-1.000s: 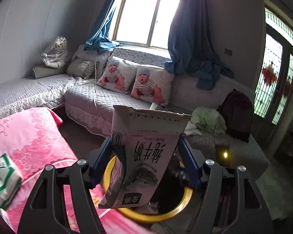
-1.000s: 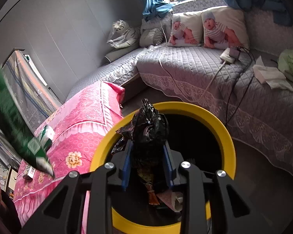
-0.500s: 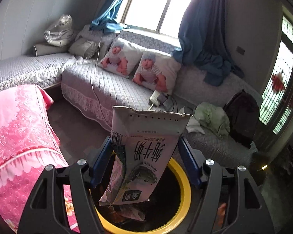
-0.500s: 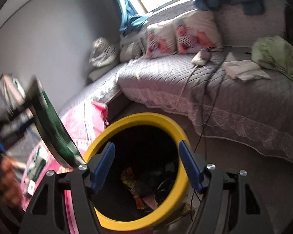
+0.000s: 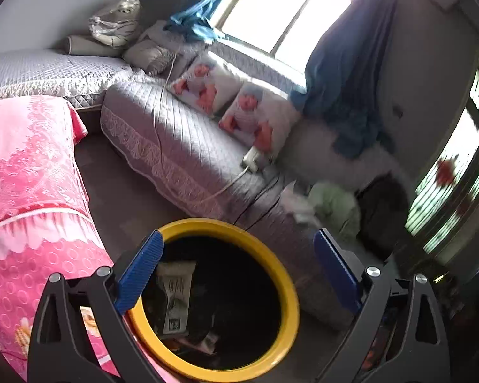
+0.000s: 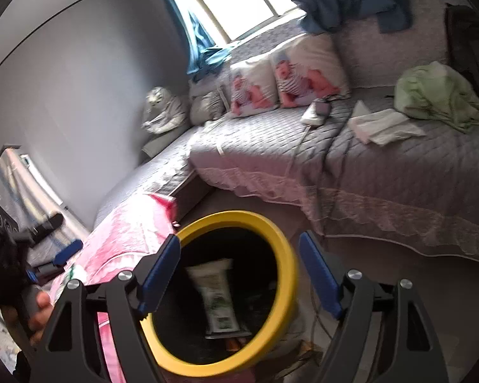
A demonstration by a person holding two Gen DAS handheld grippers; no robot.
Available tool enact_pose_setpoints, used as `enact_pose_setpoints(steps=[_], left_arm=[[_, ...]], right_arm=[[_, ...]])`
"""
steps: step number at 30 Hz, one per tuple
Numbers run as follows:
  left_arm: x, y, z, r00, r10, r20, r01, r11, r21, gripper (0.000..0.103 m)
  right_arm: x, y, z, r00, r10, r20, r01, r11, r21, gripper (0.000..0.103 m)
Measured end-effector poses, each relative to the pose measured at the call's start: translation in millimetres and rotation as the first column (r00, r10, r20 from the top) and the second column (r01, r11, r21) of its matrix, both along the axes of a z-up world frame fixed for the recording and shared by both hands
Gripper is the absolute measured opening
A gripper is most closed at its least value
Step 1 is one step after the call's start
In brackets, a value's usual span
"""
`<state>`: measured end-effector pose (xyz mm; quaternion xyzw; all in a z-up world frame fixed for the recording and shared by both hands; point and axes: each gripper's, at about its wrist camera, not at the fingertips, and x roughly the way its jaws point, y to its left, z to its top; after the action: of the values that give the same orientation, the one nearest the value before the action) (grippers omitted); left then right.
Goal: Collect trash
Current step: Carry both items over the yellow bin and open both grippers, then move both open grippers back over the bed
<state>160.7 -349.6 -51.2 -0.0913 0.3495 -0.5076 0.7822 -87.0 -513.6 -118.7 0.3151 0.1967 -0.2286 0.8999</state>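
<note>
A black bin with a yellow rim (image 5: 284,274) stands on the floor below both grippers; it also shows in the right wrist view (image 6: 287,255). A pale milk carton (image 5: 175,296) lies inside it, seen too in the right wrist view (image 6: 218,296), among other dark trash. My left gripper (image 5: 239,274) is open and empty above the bin. My right gripper (image 6: 239,271) is open and empty above the bin. The left gripper and the hand holding it (image 6: 25,287) show at the right view's left edge.
A table under a pink cloth (image 5: 25,191) stands left of the bin. A grey quilted sofa (image 5: 182,140) with baby-print cushions (image 6: 284,79), a power adapter (image 6: 316,111), white paper (image 6: 380,127) and green cloth (image 6: 431,95) runs behind it.
My left gripper opened and dropped the milk carton into the bin. My right gripper, earlier shut on a black bag, opened and let it fall in.
</note>
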Motion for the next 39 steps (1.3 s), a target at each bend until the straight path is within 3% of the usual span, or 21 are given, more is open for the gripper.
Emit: enact_pose_setpoints(steps=[4,8,11,15,18,19,20,23,25,26,28,30,32,36,39], left_arm=[[16,52,37,0.999,0.029,-0.029,-0.033,0.992,-0.121,0.092],[27,116,77,0.995,0.093,0.03,-0.086,0.979,-0.183,0.093],[33,180,101,0.983,0.168,0.078,-0.149,0.968,-0.204,0.094],[44,276,118,0.952,0.282,0.115,-0.261,0.951,-0.168,0.094],[44,344,124,0.901,0.404,0.155,-0.384,0.912,-0.144,0.094],[41,375,126,0.87,0.461,0.173,-0.441,0.886,-0.143,0.094],[38,400,127,0.847,0.502,0.177,-0.48,0.864,-0.152,0.094],[29,469,127,0.79,0.595,0.148,-0.567,0.8,-0.194,0.095],[22,507,125,0.748,0.65,0.134,-0.618,0.756,-0.214,0.094],[15,532,123,0.709,0.692,0.136,-0.658,0.718,-0.225,0.094],[9,562,117,0.659,0.74,0.137,-0.706,0.671,-0.229,0.095],[7,586,104,0.623,0.772,0.127,-0.745,0.635,-0.206,0.095],[8,600,85,0.615,0.781,0.106,-0.761,0.623,-0.181,0.095],[12,609,48,0.65,0.758,0.043,-0.748,0.65,-0.135,0.094],[17,609,25,0.683,0.73,0.016,-0.725,0.681,-0.107,0.094]], right_arm=[[25,21,9,0.996,0.084,-0.002,-0.084,0.996,-0.015,0.074],[58,56,24,0.976,0.218,-0.017,-0.219,0.973,-0.078,0.077],[85,94,39,0.937,0.348,-0.042,-0.35,0.922,-0.167,0.079],[124,159,54,0.837,0.538,-0.1,-0.542,0.789,-0.288,0.08],[153,206,62,0.738,0.657,-0.152,-0.664,0.667,-0.339,0.08],[165,225,64,0.693,0.7,-0.175,-0.707,0.612,-0.355,0.08],[172,234,66,0.669,0.72,-0.187,-0.728,0.582,-0.362,0.08],[202,280,68,0.557,0.791,-0.251,-0.809,0.451,-0.377,0.08],[224,313,66,0.461,0.834,-0.303,-0.862,0.339,-0.377,0.08],[235,329,63,0.406,0.851,-0.334,-0.886,0.278,-0.37,0.08],[251,356,58,0.309,0.87,-0.384,-0.919,0.17,-0.356,0.08],[266,386,51,0.204,0.873,-0.443,-0.939,0.046,-0.342,0.08],[280,413,43,0.109,0.861,-0.497,-0.944,-0.067,-0.323,0.08],[313,465,21,-0.077,0.789,-0.61,-0.933,-0.272,-0.234,0.08],[333,485,7,-0.152,0.742,-0.653,-0.929,-0.333,-0.162,0.08]])
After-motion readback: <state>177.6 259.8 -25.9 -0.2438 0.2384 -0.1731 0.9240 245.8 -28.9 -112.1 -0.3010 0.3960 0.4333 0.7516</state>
